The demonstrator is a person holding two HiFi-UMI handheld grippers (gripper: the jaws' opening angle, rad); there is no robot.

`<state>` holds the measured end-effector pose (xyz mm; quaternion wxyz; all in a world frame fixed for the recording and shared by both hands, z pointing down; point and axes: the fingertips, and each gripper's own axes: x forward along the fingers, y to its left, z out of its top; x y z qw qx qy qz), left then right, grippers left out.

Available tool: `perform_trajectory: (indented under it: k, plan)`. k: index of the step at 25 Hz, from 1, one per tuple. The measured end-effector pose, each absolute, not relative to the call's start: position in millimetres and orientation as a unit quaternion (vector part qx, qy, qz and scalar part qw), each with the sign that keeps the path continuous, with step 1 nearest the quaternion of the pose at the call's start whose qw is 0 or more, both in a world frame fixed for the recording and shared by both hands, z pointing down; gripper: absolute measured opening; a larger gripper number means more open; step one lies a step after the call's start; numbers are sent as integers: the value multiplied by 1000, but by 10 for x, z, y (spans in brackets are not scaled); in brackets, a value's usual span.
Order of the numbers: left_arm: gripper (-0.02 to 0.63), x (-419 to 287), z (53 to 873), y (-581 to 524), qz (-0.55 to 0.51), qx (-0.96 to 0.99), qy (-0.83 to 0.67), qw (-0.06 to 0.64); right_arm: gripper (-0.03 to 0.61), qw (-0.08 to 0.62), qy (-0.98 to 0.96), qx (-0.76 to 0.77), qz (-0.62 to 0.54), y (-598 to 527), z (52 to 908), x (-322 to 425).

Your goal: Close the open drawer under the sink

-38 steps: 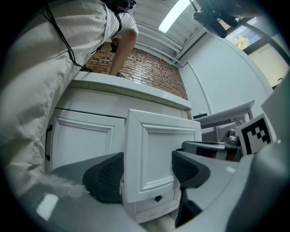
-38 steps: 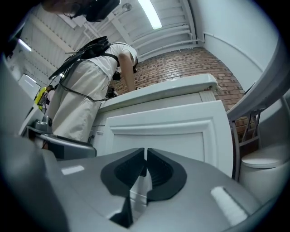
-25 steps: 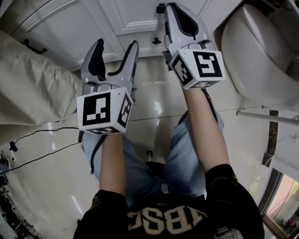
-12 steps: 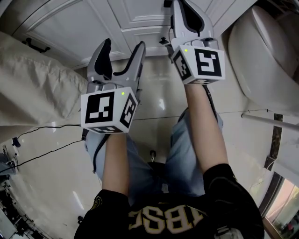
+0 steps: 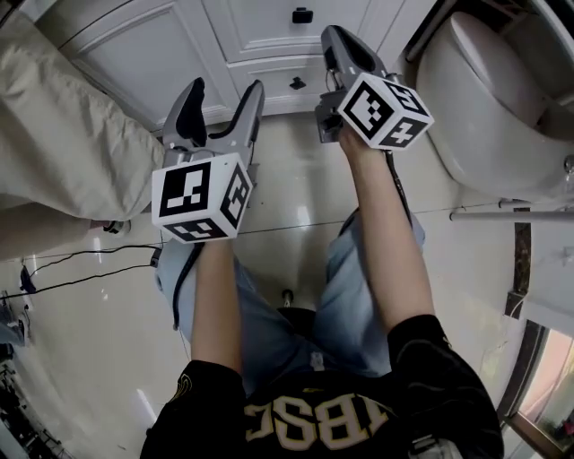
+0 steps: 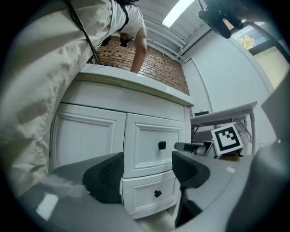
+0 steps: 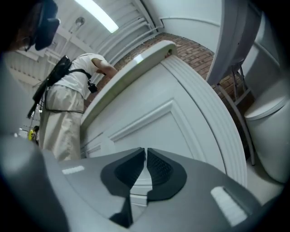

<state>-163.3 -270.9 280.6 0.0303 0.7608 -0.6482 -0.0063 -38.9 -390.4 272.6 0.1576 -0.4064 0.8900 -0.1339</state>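
The white sink cabinet (image 5: 161,45) fills the top of the head view. It has an upper drawer with a black knob (image 5: 302,15) and a lower drawer (image 6: 152,195) with a black knob (image 5: 294,82). In the left gripper view the lower drawer seems to stand slightly proud of the upper one. My left gripper (image 5: 224,90) (image 6: 147,174) is open and empty, level, a short way from the drawers. My right gripper (image 5: 330,38) (image 7: 146,156) is shut on nothing, its tip close to the cabinet front near the upper drawer's right edge. Whether it touches, I cannot tell.
A person in beige trousers (image 5: 54,134) stands at the sink on the left, close to my left gripper. A white toilet (image 5: 484,99) sits at the right, with a metal rail (image 5: 502,215) below it. Black cables (image 5: 81,269) lie on the glossy tiled floor.
Both grippers have moved forward toward the cabinet. The right gripper has rolled, so its marker cube shows a different face. Its jaws stayed shut and the left jaws stayed open.
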Motion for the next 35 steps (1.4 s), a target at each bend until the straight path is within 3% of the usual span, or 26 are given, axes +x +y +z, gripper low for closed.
perform_trajectory:
  k: [9, 15, 22, 26, 31, 35]
  plan:
    - [336, -1232, 2313, -2010, -33, 780, -625, -1, 26, 140, 914, -379, -41, -2806, 2061, -195]
    - [334, -1096, 2166, -1631, -33, 781, -623, -19, 52, 170, 890, -422, -21, -2165, 1730, 184]
    - [334, -1022, 2063, -1210, -26, 784, -619, -36, 185, 166, 879, -447, -30, -1689, 1672, 408]
    - [334, -1055, 1978, -1078, -18, 780, -623, -56, 305, 139, 874, -466, 8, -1490, 1672, 407]
    - [336, -1191, 1944, -993, -12, 768, -636, -68, 330, 43, 865, -493, 78, -1332, 1858, 246]
    - [336, -1283, 1945, -977, -13, 762, -644, -68, 328, 13, 860, -495, 122, -1253, 1865, 155]
